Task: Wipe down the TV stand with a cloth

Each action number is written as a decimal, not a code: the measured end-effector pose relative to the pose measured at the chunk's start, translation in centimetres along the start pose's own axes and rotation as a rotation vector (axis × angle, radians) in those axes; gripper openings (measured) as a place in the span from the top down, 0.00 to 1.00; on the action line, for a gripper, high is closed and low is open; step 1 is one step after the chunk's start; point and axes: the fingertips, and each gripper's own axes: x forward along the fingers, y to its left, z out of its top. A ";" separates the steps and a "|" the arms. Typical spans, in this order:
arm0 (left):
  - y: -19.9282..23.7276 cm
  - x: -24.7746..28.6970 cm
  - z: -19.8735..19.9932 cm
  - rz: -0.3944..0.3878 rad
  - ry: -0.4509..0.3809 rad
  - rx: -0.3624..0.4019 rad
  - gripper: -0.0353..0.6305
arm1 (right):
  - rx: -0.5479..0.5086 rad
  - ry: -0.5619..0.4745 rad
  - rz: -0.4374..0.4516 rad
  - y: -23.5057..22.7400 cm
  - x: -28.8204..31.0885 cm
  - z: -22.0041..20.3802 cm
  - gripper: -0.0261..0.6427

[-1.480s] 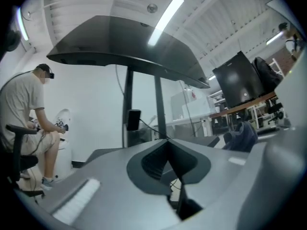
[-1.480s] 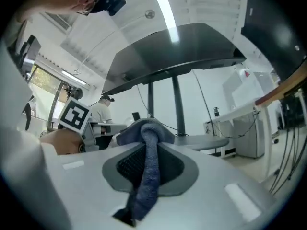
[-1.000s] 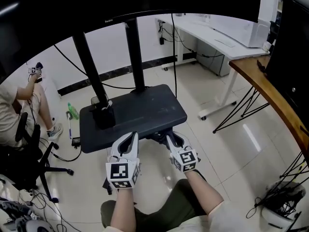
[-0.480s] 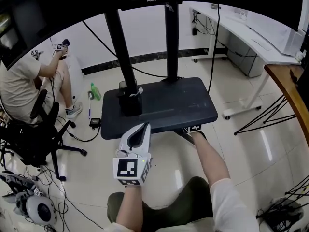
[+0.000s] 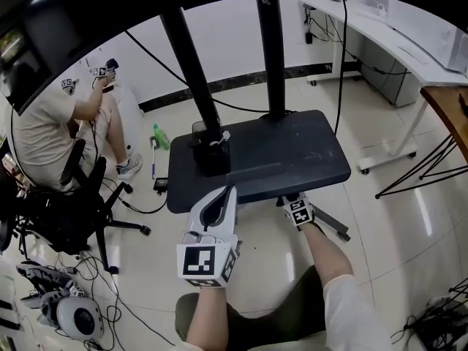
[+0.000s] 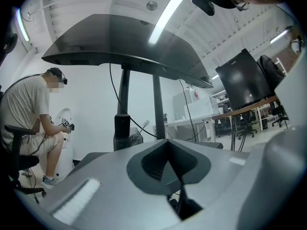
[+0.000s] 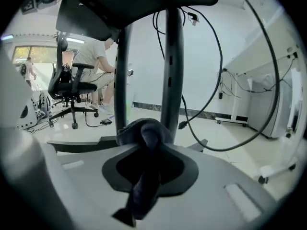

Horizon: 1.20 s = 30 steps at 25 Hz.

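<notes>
The black TV stand (image 5: 292, 152) with its flat dark shelf and two black poles is seen in the middle of the head view. A small black box (image 5: 208, 156) with a white cable is placed on the left part of the shelf, at the foot of the left pole.

The left hand-held gripper (image 5: 226, 192) is held in front of the shelf, its tips just beside the front edge. In the left gripper view its jaws are seen pressed together, and nothing is kept between them.

The right hand-held gripper (image 7: 148, 150) is placed lower, under the front edge of the shelf, so only its marker cube is seen from the head. Its jaws are clamped on a dark blue crumpled cloth (image 7: 144, 133), which is bunched above the tips and hangs down between them. The cloth is close to the right pole (image 7: 172, 71); whether it touches the pole cannot be told.

A person (image 5: 51, 130) is seated on a black office chair at the left.
</notes>
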 end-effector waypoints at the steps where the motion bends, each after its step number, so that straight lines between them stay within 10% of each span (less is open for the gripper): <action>1: 0.1 0.0 0.0 -0.001 -0.004 0.002 0.71 | 0.007 0.005 -0.013 -0.5 0.0 -0.4 0.87; 11: -0.4 -0.3 0.5 -0.010 -0.010 -0.017 0.71 | 0.041 0.291 -0.210 -10.8 -21.0 -19.2 0.87; 15: -0.9 -0.9 1.1 -0.018 -0.013 -0.016 0.71 | 0.128 0.261 -0.277 -11.2 -27.6 -20.4 0.87; 18: -0.4 -1.9 1.6 -0.011 -0.001 -0.021 0.71 | 0.053 0.070 -0.203 -4.8 -29.0 -9.1 0.87; 25: 1.5 -3.8 3.2 0.048 -0.023 0.009 0.71 | -0.174 -0.478 -0.051 15.6 -43.9 38.2 0.87; 30: 3.4 -6.7 3.8 0.048 -0.011 0.102 0.71 | -0.160 -0.671 -0.097 19.8 -49.9 50.4 0.87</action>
